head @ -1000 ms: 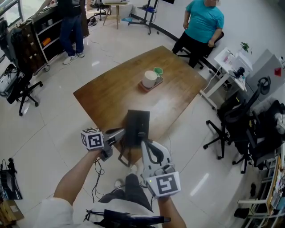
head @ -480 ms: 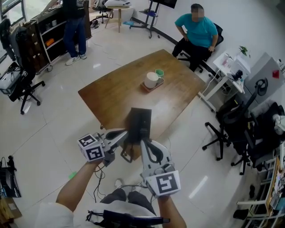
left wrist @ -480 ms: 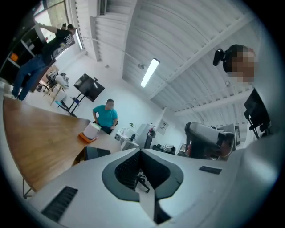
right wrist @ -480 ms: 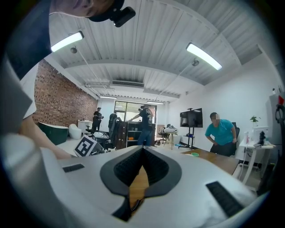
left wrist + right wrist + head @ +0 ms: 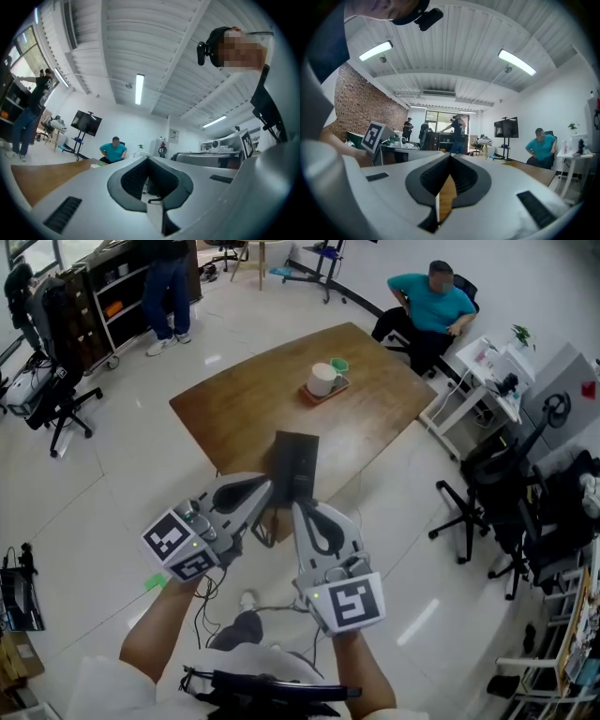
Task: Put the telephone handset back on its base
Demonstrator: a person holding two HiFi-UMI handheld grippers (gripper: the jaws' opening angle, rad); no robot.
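The black telephone (image 5: 295,463) lies at the near edge of the wooden table (image 5: 244,399); I cannot tell its handset from its base. My left gripper (image 5: 269,487) is shut and empty, its tips at the phone's near left corner. My right gripper (image 5: 298,506) is also shut and empty, just in front of the phone's near end. In the left gripper view the jaws (image 5: 149,159) meet with nothing between them and look across the room. The right gripper view shows the same shut jaws (image 5: 450,155), with the tabletop beyond.
A white mug (image 5: 321,380) stands on a small tray at the table's far side. A person in a teal shirt (image 5: 434,294) sits beyond the far corner. Office chairs (image 5: 487,488) stand to the right, another chair (image 5: 52,390) to the left. A cable (image 5: 211,601) lies on the floor below.
My left gripper has risen toward the camera and swung in, so its tips now sit beside the right gripper's. The right gripper has barely moved.
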